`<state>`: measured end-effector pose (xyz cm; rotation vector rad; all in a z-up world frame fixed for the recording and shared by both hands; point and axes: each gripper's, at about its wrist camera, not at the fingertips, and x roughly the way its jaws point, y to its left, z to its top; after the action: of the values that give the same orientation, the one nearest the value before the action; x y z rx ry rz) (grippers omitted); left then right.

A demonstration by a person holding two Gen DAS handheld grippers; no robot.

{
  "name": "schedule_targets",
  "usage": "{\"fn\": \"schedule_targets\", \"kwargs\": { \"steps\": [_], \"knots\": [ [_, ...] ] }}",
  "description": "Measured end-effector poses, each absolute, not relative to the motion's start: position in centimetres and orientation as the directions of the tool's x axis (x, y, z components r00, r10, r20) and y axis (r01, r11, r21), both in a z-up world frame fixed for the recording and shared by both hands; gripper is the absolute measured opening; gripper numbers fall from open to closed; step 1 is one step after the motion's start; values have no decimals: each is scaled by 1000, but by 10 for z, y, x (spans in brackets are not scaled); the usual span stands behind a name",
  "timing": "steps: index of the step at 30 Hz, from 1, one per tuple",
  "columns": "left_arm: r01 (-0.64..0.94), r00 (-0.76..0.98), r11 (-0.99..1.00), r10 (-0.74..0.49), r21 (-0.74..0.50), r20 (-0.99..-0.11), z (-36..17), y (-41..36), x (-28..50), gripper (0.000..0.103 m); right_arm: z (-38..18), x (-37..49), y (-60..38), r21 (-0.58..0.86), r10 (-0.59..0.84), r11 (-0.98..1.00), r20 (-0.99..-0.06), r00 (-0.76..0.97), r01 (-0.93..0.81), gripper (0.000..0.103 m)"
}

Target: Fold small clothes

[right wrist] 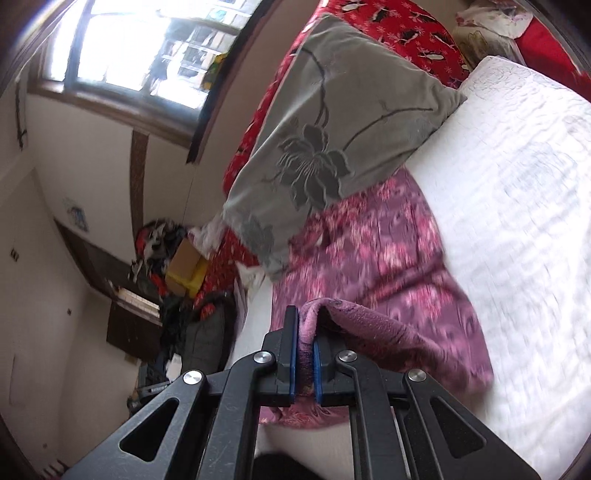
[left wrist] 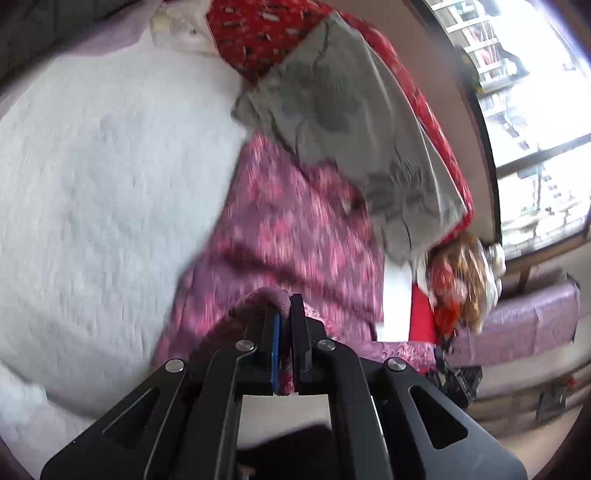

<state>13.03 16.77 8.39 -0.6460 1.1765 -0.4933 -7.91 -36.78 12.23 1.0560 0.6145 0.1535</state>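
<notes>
A pink and purple patterned garment lies on the white quilted bed, its far edge under a grey flowered pillow. My left gripper is shut on a fold of its near edge, lifted off the bed. In the right wrist view the same garment spreads ahead, and my right gripper is shut on another bunched edge of it, also raised. The cloth hangs between the two grippers. Both views are motion-blurred.
The grey pillow leans on a red patterned blanket at the bed's far side. A window and wall lie beyond. Cluttered boxes and bags stand by the bed's edge; a purple-covered bench is near the window.
</notes>
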Motion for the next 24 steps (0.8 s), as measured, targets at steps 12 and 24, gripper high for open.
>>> {"fn": "schedule_targets", "kwargs": {
  "steps": [12,24],
  "knots": [
    [-98,334,698,-649,-710,-684,36,140,277,3,70,58,-420,848,314,428,-465,828,314,7],
    [-265,239,608,-710,-748,-662,-8,133,338,6,37,98,-460,823,217,355,-534,817,444,13]
  ]
}}
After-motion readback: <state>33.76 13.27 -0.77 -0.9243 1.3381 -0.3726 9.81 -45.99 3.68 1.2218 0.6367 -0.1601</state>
